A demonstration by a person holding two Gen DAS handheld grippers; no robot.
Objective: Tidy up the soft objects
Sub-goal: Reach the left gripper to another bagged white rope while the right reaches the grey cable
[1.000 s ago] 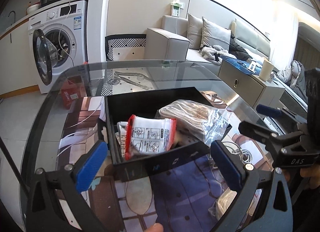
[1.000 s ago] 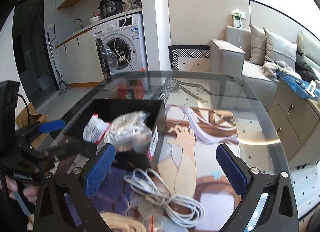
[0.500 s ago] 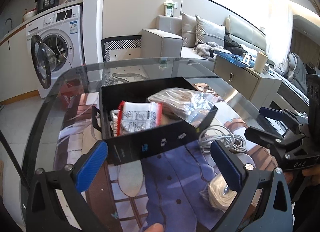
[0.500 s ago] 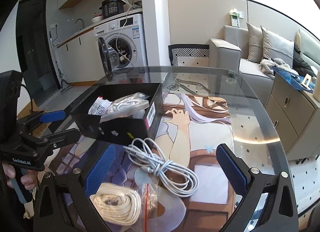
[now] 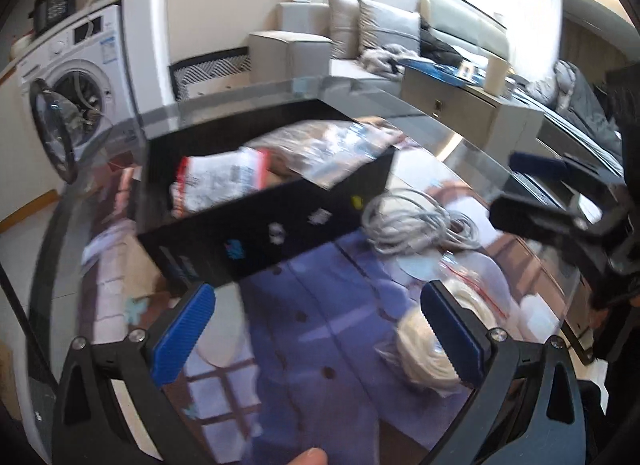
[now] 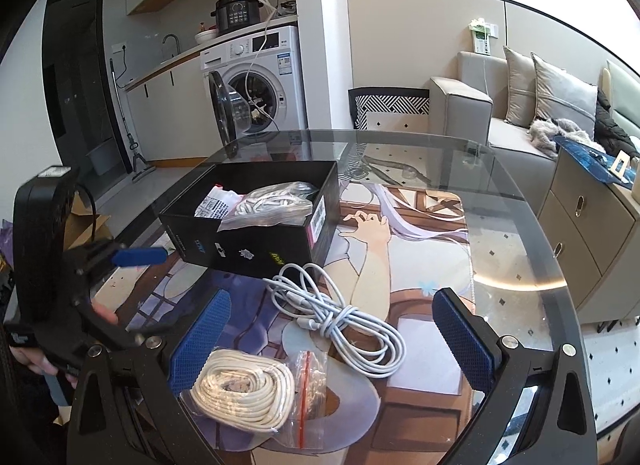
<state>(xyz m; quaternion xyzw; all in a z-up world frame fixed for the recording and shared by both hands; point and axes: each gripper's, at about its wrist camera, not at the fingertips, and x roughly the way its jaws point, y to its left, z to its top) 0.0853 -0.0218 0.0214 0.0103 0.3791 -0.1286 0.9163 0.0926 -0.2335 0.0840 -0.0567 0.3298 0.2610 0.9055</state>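
Both hand-held grippers, right gripper and left gripper, hang spread and empty; two packets sit in the black box, while the white cable and bagged cream cord wait near it.

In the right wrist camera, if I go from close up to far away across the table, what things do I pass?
Bagged cream cable coil → loose white cable → black box → washing machine.
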